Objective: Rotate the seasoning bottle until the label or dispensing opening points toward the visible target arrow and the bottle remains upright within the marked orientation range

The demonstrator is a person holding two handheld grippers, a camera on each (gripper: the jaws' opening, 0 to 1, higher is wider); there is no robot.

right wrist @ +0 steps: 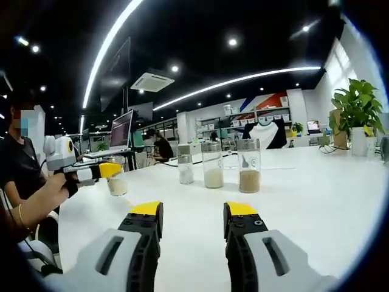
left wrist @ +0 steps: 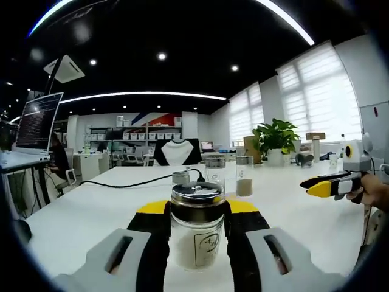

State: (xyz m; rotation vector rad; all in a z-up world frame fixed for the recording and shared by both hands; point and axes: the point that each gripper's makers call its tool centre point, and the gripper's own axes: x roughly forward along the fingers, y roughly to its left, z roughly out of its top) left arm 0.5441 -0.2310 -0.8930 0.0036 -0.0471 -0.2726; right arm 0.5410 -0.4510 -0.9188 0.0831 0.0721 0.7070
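The seasoning bottle (left wrist: 196, 226) stood upright on the white bench (left wrist: 97, 213), pinched between the jaws of the left claw (left wrist: 197, 214); it held pale grains under a dark metal lid, its label facing the camera. Toward the bench's far edge stood three more jars: a small one (right wrist: 186, 165), one (right wrist: 213, 164) with white powder, one (right wrist: 248, 165) with brown. The right claw (right wrist: 192, 214) gaped, holding nothing

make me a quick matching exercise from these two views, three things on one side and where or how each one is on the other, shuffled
Things:
1. seasoning bottle
2. right gripper
3. potted plant

States:
A. open, nothing between its jaws
B. far end of the table, by the windows
C. upright between the left gripper jaws

Pairs: 1-C, 2-A, 3-B
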